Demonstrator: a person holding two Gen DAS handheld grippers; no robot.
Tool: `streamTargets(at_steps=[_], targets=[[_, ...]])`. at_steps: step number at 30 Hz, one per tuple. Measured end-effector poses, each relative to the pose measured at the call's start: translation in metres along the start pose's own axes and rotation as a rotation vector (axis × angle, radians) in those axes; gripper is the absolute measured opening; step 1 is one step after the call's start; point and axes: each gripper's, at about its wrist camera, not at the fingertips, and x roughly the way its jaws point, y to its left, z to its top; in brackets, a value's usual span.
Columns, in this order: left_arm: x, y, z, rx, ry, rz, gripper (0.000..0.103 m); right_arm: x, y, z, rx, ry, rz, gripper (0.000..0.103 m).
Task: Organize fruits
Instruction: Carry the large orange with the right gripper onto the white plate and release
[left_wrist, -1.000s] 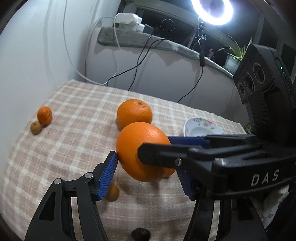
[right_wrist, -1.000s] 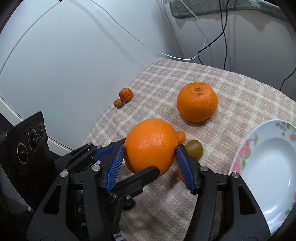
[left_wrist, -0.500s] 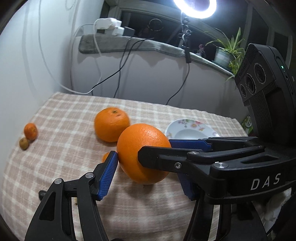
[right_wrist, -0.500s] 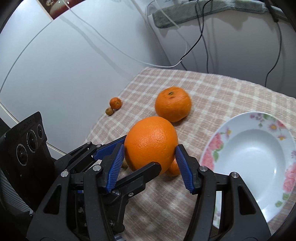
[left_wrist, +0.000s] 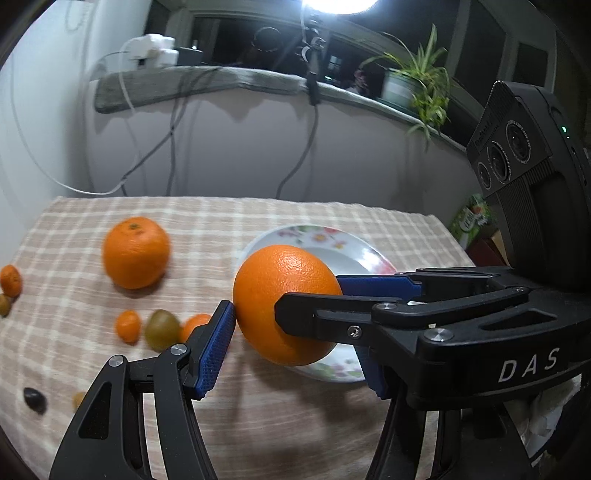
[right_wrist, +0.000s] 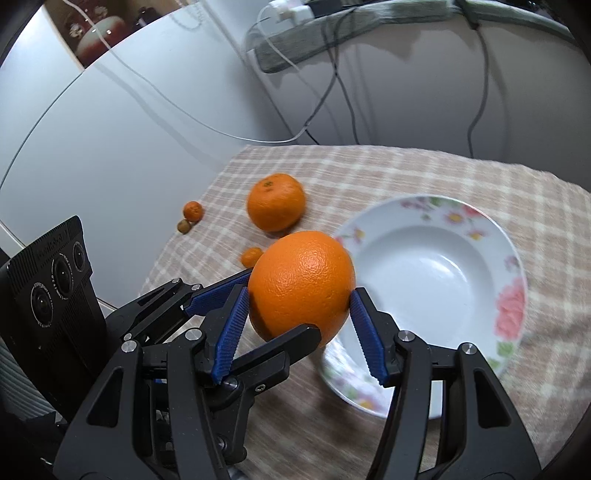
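Two grippers: the left gripper (left_wrist: 295, 334) and right gripper (right_wrist: 301, 332) both clamp one orange (right_wrist: 301, 286).
Change: the orange has travelled from over the cloth (left_wrist: 295, 221) to the plate (right_wrist: 436, 266) rim.
Meaning: release into the plate looks near.

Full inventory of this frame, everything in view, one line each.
held orange: 1, orange, clamped between both grippers, in front of the plate's near-left rim
loose orange: 1, orange, on the cloth left of the plate
small fruits: 7 that I count, orange, olive-green and one dark, on the cloth at left
plate: 1, white with floral rim, empty, on the cloth
tablecloth: 1, beige check
cables: several, white and dark, hanging down the wall
potted plant: 1, green, on the ledge
left gripper: black, blue pads, on the orange
right gripper: black, blue pads, on the orange
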Motion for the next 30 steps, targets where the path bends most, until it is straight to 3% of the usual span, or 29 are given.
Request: streamTargets(at_steps=[14,30], targets=[[0.017,-0.025,-0.005,0.036,0.049,-0.032,0.061,-0.006,-0.026,-0.013,0.05,0.007,-0.03,0.06],[-0.008,-0.016,-0.008,0.053,0.007,0.001,0.061,-0.032,-0.031,-0.017,0.045,-0.079,-0.088,0.06]])
